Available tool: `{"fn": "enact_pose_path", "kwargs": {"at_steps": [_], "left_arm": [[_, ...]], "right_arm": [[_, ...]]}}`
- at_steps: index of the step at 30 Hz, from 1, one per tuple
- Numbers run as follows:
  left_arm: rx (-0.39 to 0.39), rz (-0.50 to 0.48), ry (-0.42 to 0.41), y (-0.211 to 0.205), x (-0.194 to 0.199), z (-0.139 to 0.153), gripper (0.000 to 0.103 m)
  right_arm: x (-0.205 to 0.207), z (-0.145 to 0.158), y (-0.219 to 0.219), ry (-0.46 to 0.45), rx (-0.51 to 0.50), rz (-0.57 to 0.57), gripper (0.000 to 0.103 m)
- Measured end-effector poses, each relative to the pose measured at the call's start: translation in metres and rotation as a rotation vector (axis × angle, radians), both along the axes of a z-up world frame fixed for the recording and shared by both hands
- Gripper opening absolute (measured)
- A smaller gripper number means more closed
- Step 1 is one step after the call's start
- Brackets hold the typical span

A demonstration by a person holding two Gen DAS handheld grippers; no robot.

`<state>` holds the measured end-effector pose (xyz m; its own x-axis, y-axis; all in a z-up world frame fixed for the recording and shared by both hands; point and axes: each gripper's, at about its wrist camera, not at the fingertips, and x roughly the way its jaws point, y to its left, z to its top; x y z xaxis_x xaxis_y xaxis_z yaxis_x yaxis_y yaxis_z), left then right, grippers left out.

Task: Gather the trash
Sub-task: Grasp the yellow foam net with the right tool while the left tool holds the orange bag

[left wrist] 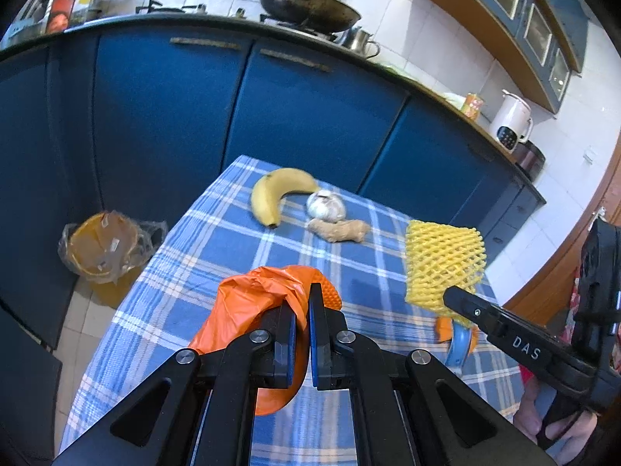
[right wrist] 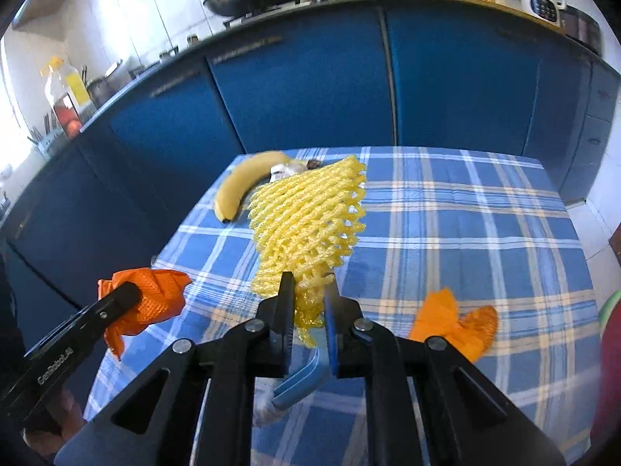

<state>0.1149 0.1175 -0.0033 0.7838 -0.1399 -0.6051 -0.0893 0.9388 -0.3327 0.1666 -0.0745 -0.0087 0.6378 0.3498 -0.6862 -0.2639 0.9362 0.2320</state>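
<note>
left tongs [left wrist: 306,303] clamped on crumpled orange plastic bag [left wrist: 248,306], bag at 6 o'clock over checked surface [left wrist: 194,256]. right tongs [right wrist: 308,291] pinched on yellow foam fruit net [right wrist: 310,221] at its near end, net lifted, fanning toward 12. net looks featherlight, springy, likely to sag; edge grip seems enough. orange scrap [right wrist: 454,322] lies at 4 o'clock, thin, limp. lined bin [left wrist: 104,246] on floor at 9 o'clock.

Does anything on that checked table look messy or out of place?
Yes. A crumpled orange scrap and a blue plastic strip lie loose on the blue checked tablecloth, near a banana, garlic bulb and ginger root. That looks like litter among food.
</note>
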Motion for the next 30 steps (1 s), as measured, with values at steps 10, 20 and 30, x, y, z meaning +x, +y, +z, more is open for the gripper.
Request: {"fn": "enact_pose_path", "kwargs": {"at_steps": [10,20,30], "left_arm": [[0.003,-0.051,-0.020,-0.025,-0.017,0.014,0.005],[0.007,-0.068,0.009,-0.035,-0.022,0.006,0.005],[0.009,-0.076,0.012,-0.039,-0.020,0.004,0.005]], "right_arm": [[-0.030,-0.013,-0.026,0.053,0.002,-0.024,0.017],[-0.039,-0.050,-0.045,0.176,-0.032,-0.058,0.027],[-0.042,-0.035,-0.056,0.129,-0.046,-0.079,0.042]]}}
